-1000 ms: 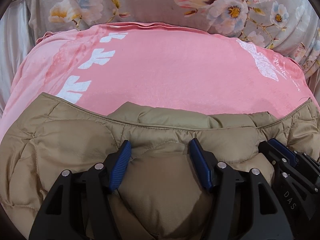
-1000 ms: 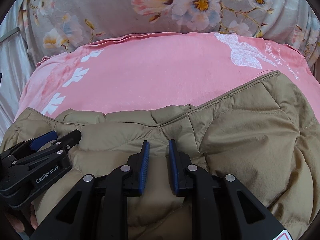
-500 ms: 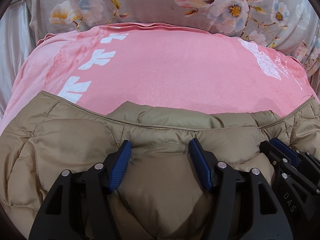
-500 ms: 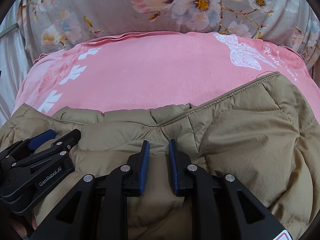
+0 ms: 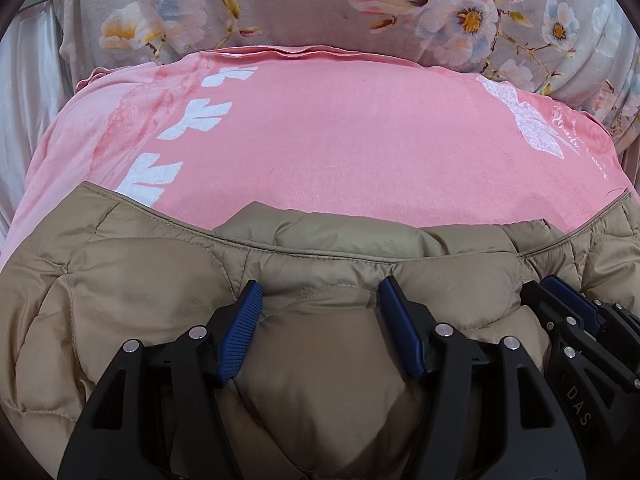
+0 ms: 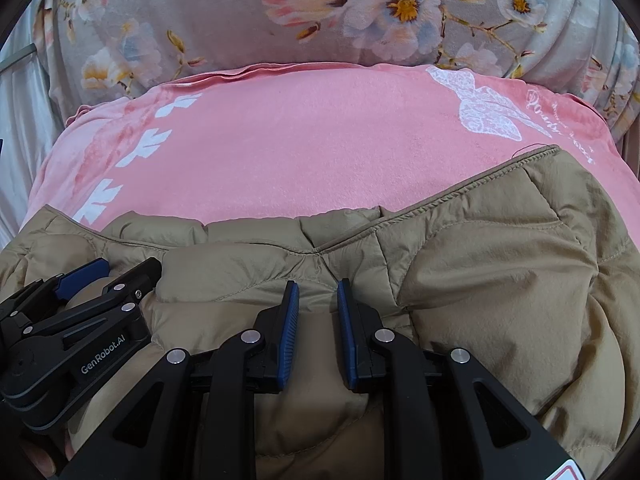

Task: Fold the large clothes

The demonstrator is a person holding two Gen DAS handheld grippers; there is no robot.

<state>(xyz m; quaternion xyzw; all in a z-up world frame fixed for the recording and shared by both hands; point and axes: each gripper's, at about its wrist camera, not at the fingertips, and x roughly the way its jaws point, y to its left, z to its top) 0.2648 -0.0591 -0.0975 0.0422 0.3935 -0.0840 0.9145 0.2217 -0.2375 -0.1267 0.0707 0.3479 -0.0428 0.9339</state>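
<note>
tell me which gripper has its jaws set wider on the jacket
The left gripper: a broad bulge of tan jacket sits between its fingers, while the right gripper pinches a thin fold.

Both views are evenly and softly lit, fairly bright, with no single lamp to be seen and no hard glare. Shadows are faint: a dull patch on the jacket (image 5: 312,412) beneath the left gripper (image 5: 320,296), and darker folds beside the right gripper (image 6: 318,292). Black plastic shows small highlights on its rivets. Fisheye bending is strong: the pink blanket (image 6: 304,148) bulges like a dome, and dark vignette fills the corners. Focus is sharp throughout, without motion blur
</note>
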